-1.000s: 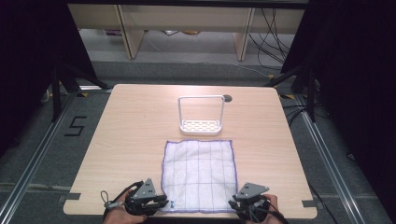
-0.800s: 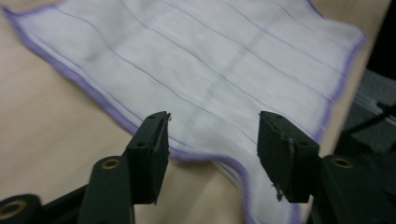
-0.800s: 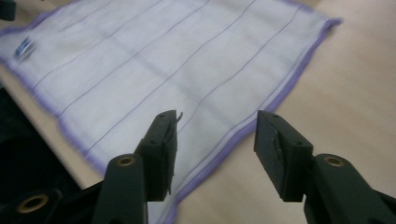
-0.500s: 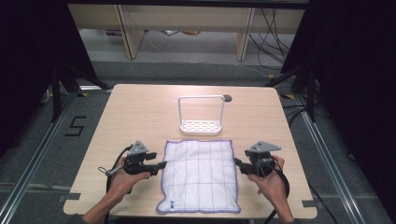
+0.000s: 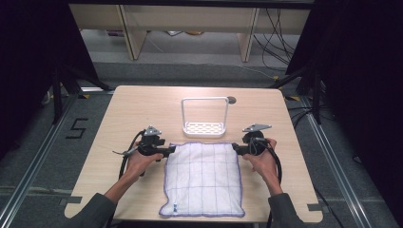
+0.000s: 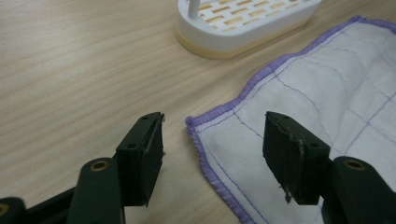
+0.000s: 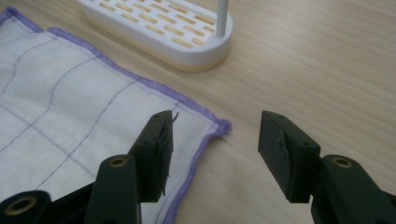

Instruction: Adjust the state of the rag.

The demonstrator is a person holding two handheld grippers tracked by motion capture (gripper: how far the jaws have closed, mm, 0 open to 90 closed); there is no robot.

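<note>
My jaws' pads (image 6: 149, 154) are matt black plastic, scuffed at the edges. The dishcloth (image 5: 203, 178) is soft quilted white cotton with purple stitched hem. The rack (image 5: 204, 127) looks smooth white plastic; the table (image 5: 142, 109) pale matt wood-grain laminate.

White rack (image 5: 204, 118) stands just beyond cloth (image 5: 203, 178) far edge, blocking forward path at table (image 5: 138, 109) middle. Bare wood left and right of cloth, open for passage.

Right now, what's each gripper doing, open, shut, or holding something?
Left gripper: open, holding nothing; jaws just opened, astride the cloth's far left corner.
Right gripper: open, holding nothing; jaws just opened, astride the far right corner.
</note>
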